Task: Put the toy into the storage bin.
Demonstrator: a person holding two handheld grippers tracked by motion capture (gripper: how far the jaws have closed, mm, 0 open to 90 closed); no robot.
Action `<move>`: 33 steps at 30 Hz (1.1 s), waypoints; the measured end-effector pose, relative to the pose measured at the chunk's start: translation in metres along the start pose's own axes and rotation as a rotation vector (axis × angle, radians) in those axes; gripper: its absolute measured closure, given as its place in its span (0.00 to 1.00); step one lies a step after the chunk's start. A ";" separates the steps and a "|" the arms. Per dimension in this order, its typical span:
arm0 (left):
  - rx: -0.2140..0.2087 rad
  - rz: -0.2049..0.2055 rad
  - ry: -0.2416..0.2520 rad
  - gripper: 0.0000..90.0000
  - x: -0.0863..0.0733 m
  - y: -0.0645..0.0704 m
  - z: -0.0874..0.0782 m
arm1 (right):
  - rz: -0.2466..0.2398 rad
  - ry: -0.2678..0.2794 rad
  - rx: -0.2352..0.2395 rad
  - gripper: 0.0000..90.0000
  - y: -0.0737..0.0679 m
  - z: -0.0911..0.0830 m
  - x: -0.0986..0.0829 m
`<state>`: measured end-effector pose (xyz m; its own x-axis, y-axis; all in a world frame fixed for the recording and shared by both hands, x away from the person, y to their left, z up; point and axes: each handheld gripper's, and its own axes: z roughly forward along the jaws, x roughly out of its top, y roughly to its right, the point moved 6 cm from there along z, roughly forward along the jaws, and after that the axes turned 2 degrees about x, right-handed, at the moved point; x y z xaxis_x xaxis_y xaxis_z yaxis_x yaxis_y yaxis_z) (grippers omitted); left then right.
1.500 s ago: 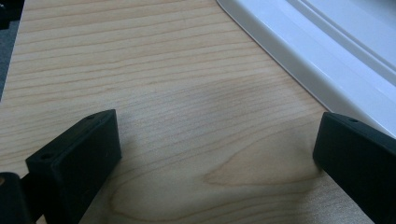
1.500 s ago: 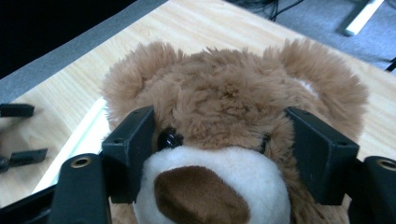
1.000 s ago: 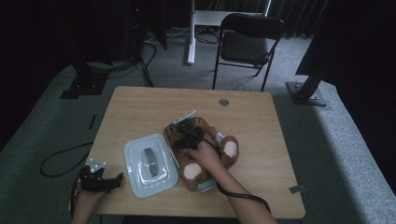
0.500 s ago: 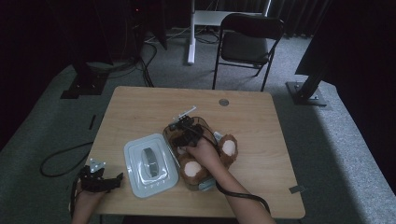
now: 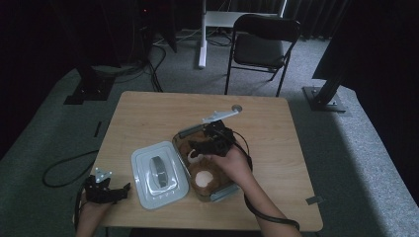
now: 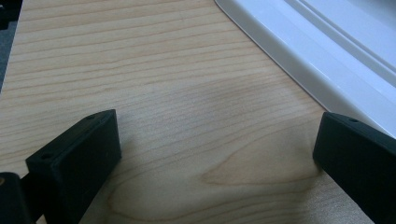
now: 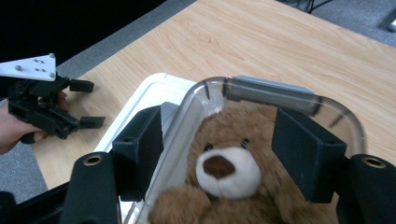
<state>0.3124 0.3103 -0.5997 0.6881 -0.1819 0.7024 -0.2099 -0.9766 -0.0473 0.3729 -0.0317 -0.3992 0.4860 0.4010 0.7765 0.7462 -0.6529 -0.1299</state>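
Dim room, grey carpet, a black folding chair [image 5: 264, 44] at the top of the high view, and a light wood counter [image 5: 148, 118] in the middle. A clear container [image 5: 184, 134] sits at the frame's centre with a brown teddy bear [image 7: 229, 172] lying inside, face up. The white lid [image 5: 159, 174] lies just left of it. The right gripper [image 5: 213, 141] hovers over the bear, jaws spread with the head between them. The left gripper [image 5: 106, 190] sits at the lower left, jaws spread over bare wood.
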 end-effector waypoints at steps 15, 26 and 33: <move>0.000 -0.001 0.000 0.02 0.000 0.000 0.000 | 0.052 0.112 -0.036 0.43 0.022 -0.061 -0.041; 0.001 -0.002 -0.001 0.02 0.000 0.000 0.000 | 0.093 0.088 -0.044 0.58 0.038 -0.092 -0.082; 0.001 0.000 -0.001 0.02 0.000 0.000 0.000 | 0.121 0.024 -0.021 0.67 0.043 -0.068 -0.097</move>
<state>0.3125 0.3101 -0.5997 0.6887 -0.1816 0.7020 -0.2086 -0.9768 -0.0481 0.3265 -0.1425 -0.4384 0.5606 0.3033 0.7706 0.6732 -0.7088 -0.2107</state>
